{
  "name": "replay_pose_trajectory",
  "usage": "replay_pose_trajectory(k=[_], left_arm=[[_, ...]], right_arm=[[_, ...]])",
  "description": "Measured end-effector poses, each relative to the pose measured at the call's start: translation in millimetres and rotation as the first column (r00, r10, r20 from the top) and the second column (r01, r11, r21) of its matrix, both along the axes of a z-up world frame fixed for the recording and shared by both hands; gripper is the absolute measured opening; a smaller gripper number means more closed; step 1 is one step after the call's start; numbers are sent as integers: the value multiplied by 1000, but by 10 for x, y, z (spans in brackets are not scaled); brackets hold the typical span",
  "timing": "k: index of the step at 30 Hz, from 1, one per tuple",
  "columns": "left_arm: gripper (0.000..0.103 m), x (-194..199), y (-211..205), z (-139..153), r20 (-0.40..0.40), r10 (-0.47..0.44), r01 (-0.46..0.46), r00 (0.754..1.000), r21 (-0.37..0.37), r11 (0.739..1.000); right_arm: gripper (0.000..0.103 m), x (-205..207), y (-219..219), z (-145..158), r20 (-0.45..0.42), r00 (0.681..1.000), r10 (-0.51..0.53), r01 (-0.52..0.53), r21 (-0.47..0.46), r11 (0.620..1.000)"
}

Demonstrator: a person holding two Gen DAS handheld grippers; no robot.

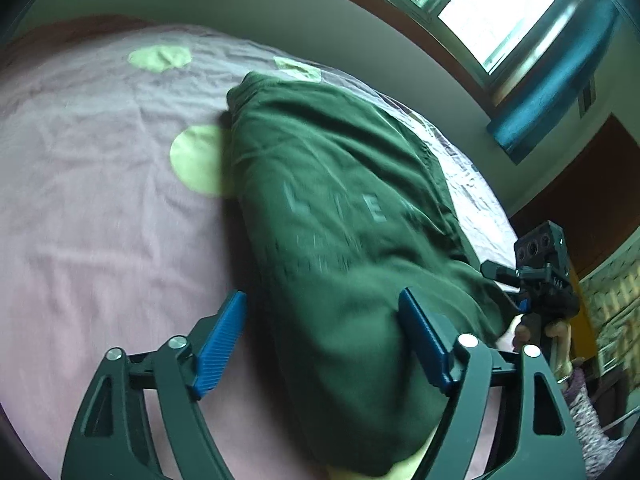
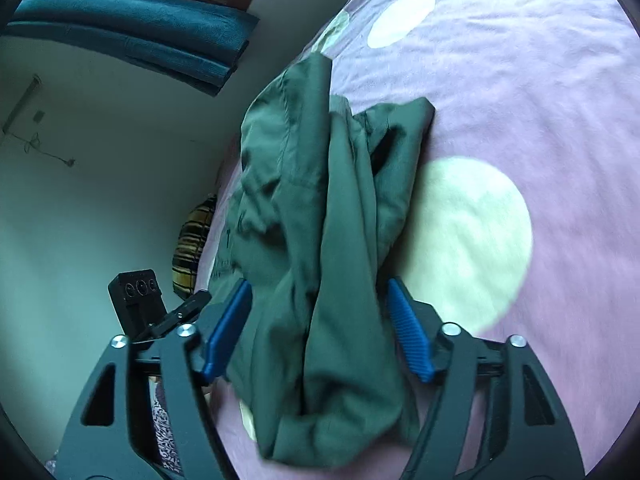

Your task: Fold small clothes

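A dark green garment [image 1: 328,200] with faint lettering lies folded lengthwise on the pink bedsheet [image 1: 100,200]. My left gripper [image 1: 322,294] stands open over its near end. The left blue pad [image 1: 222,344] is clear of the cloth and the right pad [image 1: 424,340] rests against it. In the right wrist view the same garment [image 2: 320,220] lies bunched in long folds. My right gripper [image 2: 319,282] is open, with the cloth lying loose between its wide-set pads. Each gripper shows in the other's view: the right one [image 1: 540,276] with a hand on it, the left one [image 2: 140,296].
The sheet carries pale green circles [image 2: 472,240] beside the garment. A wall [image 2: 100,180] runs close along the bed's edge, with a window [image 1: 500,8] and teal curtain [image 1: 560,80] above. A striped cushion [image 2: 192,248] sits at the bed's side.
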State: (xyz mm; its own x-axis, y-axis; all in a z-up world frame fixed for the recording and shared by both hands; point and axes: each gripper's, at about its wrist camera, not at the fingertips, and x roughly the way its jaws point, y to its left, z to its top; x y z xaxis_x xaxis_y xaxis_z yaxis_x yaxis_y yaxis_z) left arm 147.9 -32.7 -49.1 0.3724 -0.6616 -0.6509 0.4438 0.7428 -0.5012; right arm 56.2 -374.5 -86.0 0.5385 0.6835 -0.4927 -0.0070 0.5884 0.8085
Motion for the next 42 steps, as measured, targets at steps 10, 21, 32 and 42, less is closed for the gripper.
replay_pose_trajectory(k=[10, 21, 32, 42], left_arm=[[62, -138, 10, -263, -151, -49, 37, 987, -77, 996], [47, -326, -41, 97, -71, -3, 9, 997, 88, 996], [50, -391, -79, -11, 31, -27, 21, 999, 162, 987], [55, -391, -59, -70, 68, -33, 23, 997, 144, 989]], right_arm=[[51, -191, 296, -43, -8, 1000, 25, -26, -139, 990], [27, -348, 281, -20, 7, 999, 45, -45, 28, 999], [27, -251, 189, -320, 7, 999, 36, -36, 70, 997], [25, -359, 178, -355, 44, 998, 38, -42, 89, 995]])
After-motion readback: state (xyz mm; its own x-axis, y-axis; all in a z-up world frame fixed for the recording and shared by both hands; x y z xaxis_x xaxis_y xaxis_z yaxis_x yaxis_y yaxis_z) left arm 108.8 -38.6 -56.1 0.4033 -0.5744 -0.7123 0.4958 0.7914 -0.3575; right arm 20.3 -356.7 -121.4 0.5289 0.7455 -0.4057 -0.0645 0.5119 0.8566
